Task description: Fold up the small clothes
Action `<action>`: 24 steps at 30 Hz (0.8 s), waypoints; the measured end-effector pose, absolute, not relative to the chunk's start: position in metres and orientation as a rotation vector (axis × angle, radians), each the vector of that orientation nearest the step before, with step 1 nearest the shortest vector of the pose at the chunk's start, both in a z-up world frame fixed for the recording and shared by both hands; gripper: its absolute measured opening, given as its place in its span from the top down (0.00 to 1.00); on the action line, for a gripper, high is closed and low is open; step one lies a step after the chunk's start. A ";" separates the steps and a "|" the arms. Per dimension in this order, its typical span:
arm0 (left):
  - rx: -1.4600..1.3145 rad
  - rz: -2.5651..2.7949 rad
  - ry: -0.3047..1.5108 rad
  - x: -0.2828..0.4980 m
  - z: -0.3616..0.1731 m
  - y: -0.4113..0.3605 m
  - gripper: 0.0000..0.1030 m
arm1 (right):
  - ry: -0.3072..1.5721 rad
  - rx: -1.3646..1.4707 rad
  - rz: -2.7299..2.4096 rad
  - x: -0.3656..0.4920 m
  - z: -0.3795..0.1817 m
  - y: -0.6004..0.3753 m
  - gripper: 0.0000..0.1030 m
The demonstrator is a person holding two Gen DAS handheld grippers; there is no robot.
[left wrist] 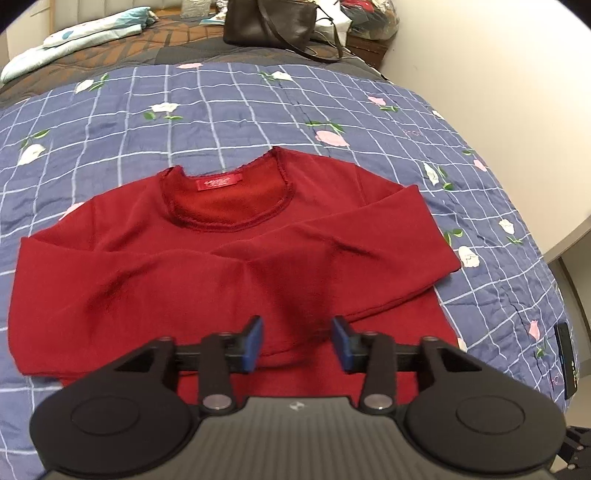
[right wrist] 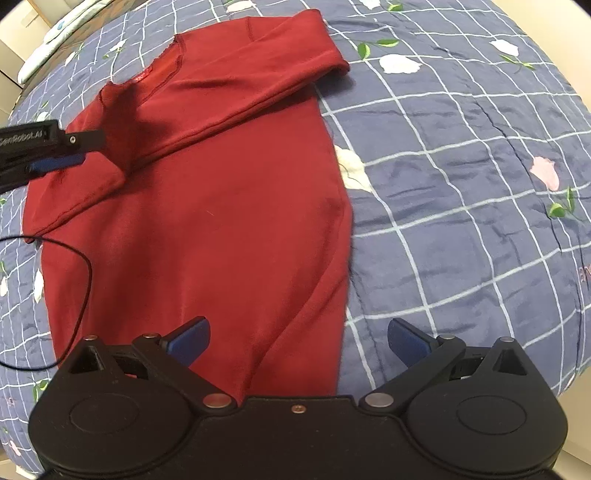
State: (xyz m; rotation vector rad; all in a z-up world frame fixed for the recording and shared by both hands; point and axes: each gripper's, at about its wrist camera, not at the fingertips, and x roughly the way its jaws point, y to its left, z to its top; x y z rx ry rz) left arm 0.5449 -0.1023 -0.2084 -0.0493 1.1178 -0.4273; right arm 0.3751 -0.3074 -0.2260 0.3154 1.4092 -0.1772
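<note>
A small dark red long-sleeved top (left wrist: 229, 266) lies flat on the blue checked quilt (left wrist: 295, 103), neck away from me, both sleeves folded across its chest. My left gripper (left wrist: 297, 343) hovers open just above the crossed sleeves, nothing between its blue pads. In the right wrist view the same top (right wrist: 207, 221) stretches from the hem near me to the neck at upper left. My right gripper (right wrist: 299, 343) is wide open over the top's lower right edge, one finger above the cloth, the other above the quilt. The left gripper (right wrist: 55, 155) shows at the left edge, over a sleeve.
A dark handbag (left wrist: 269, 22) and a folded pale blue blanket (left wrist: 85, 33) lie at the far end of the bed. A white wall (left wrist: 498, 74) runs along the right side. A thin black cable (right wrist: 74, 266) loops over the top's left edge.
</note>
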 end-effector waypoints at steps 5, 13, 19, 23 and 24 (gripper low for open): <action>-0.100 -0.337 1.119 0.535 -0.202 -0.070 0.27 | 1.387 0.339 -0.129 0.398 -0.228 -0.300 0.01; -0.156 -0.003 1.200 0.521 -0.220 0.029 0.16 | 1.278 0.338 -0.007 0.481 -0.231 -0.271 0.13; -0.257 0.148 1.195 0.517 -0.227 0.100 0.16 | 1.216 0.270 0.024 0.539 -0.249 -0.248 0.37; -0.208 0.185 1.194 0.521 -0.233 0.112 0.15 | 1.241 0.251 0.014 0.565 -0.264 -0.237 0.69; -0.200 0.185 1.198 0.521 -0.235 0.113 0.14 | 1.254 0.253 0.012 0.570 -0.266 -0.235 0.76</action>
